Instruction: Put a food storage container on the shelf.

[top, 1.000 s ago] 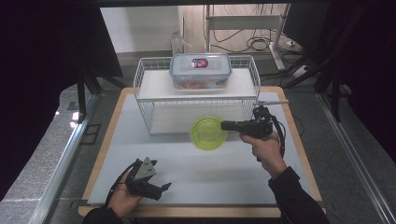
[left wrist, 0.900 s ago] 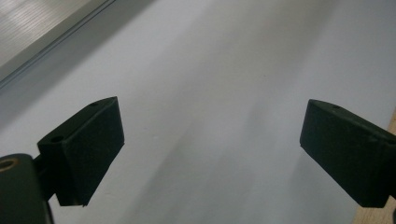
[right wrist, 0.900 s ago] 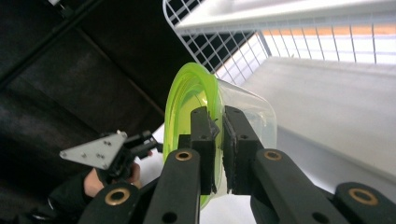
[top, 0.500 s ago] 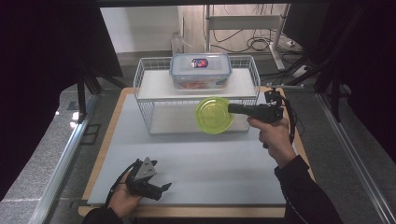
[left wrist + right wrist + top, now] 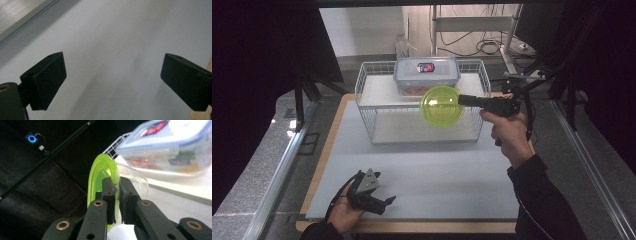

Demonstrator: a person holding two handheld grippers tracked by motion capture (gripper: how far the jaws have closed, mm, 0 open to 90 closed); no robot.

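Observation:
A round container with a lime-green lid (image 5: pixel 442 106) hangs tilted in the air in front of the white wire rack (image 5: pixel 377 127), level with its upper shelf. My right gripper (image 5: pixel 463 99) is shut on its rim; in the right gripper view the green-lidded container (image 5: pixel 100 173) sits pinched at its edge between the two black pads (image 5: pixel 109 192). A clear lidded food box (image 5: pixel 427 74) with a blue rim rests on the rack's top shelf. My left gripper (image 5: pixel 388 202) lies low near the table's front left, open, with nothing between its fingers (image 5: pixel 47 77).
The pale grey table mat (image 5: pixel 437 175) spreads out between the rack and the front edge. A wooden border (image 5: pixel 319 165) frames it. Dark stands and cables stand behind and to the right of the table.
My right gripper has lifted the green-lidded container from the mat up to the height of the rack's upper shelf. The left gripper has stayed put.

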